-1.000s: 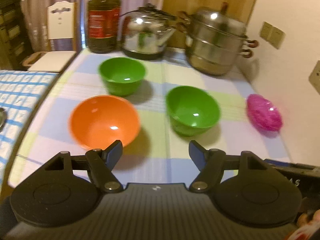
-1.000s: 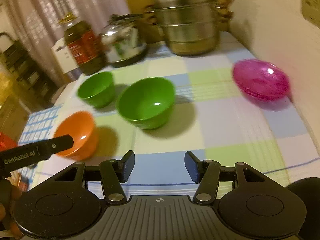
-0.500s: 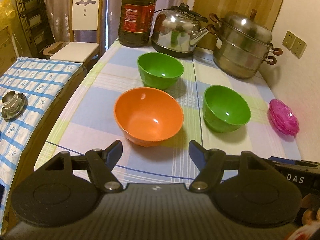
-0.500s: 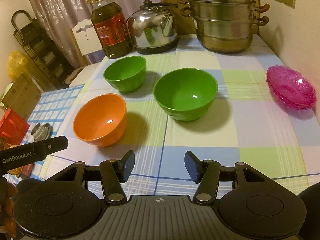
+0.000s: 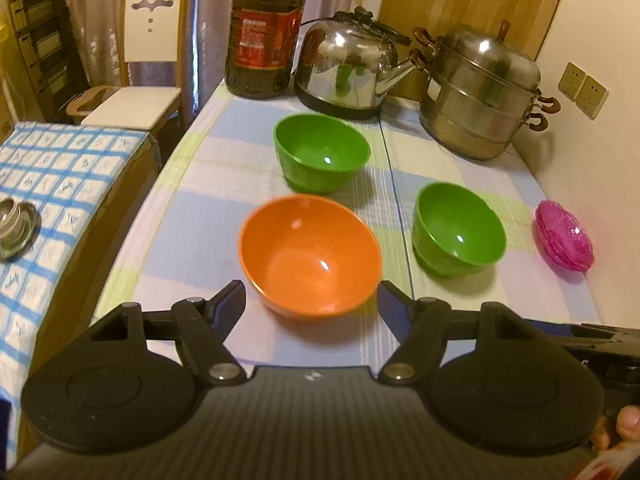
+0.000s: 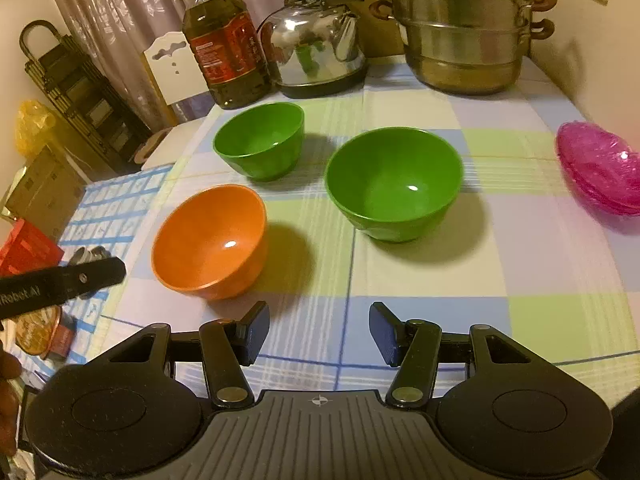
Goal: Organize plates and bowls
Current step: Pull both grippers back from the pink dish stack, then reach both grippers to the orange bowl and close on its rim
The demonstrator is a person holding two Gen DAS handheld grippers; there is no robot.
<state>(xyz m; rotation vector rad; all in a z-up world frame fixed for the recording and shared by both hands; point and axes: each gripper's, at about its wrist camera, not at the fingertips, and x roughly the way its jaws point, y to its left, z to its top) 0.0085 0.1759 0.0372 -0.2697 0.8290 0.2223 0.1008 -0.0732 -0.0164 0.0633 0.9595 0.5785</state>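
Note:
An orange bowl (image 5: 310,254) (image 6: 210,242) sits upright on the checked tablecloth, just beyond my open, empty left gripper (image 5: 312,304). Two green bowls stand behind it: a far one (image 5: 322,154) (image 6: 260,140) and a right one (image 5: 458,230) (image 6: 394,184). A stack of pink glass plates (image 5: 564,246) (image 6: 600,166) lies at the right by the wall. My right gripper (image 6: 319,332) is open and empty above the table's front, short of the right green bowl. The left gripper's side shows in the right wrist view (image 6: 60,282).
An oil bottle (image 5: 264,32), a steel kettle (image 5: 348,70) and a stacked steamer pot (image 5: 480,92) line the table's back. The wall is on the right. A lower blue-checked table (image 5: 60,168) with a small metal cup (image 5: 12,226) and a chair (image 5: 136,92) stand at the left.
My left gripper has moved closer to the orange bowl, which now lies just past its fingertips. My right gripper has edged forward towards the bowls. Nothing on the table has moved.

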